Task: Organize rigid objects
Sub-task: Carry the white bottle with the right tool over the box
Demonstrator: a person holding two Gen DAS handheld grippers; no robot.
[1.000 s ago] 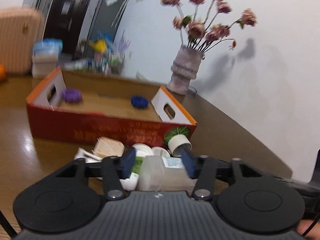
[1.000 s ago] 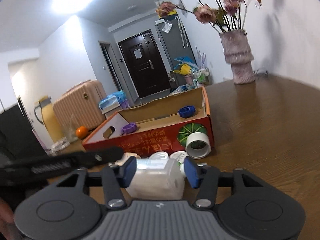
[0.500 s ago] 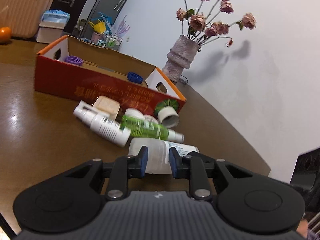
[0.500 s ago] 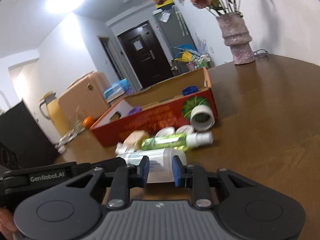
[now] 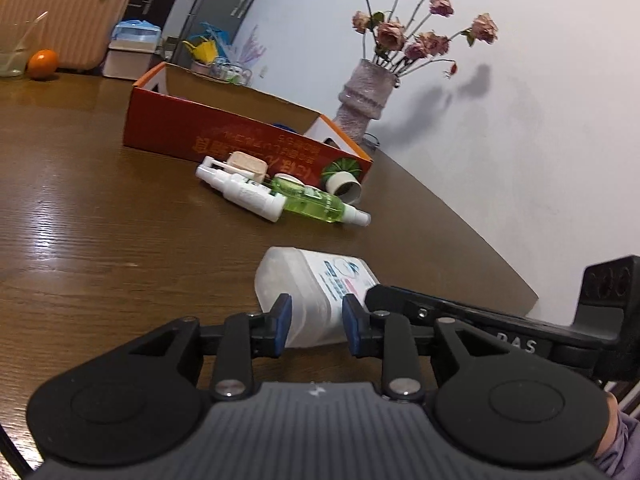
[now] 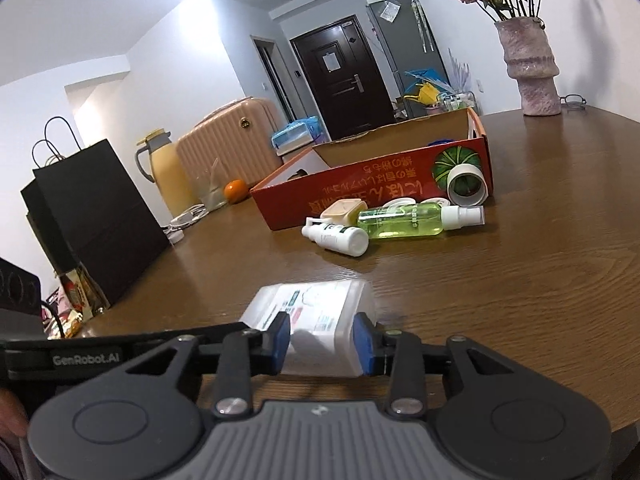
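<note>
Bench (image 6: 540,280): brown wood grain. Box (image 5: 224,136), centre: red-orange, orange print, green striped melon motif. Bottle (image 6: 312,300), lower centre: translucent white, blue-and-white label. Spray bottle (image 5: 316,204): clear green, white cap. Tool pads (image 5: 282,322): blue on black. Suitcase (image 5: 68,12), upper left: ribbed peach.

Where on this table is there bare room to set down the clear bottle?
The wood is bare between the clear bottle and the white spray bottle, and on the stretch toward the vase. It is crowded along the red box's front wall, where the green spray bottle, white cup and beige case lie.
</note>
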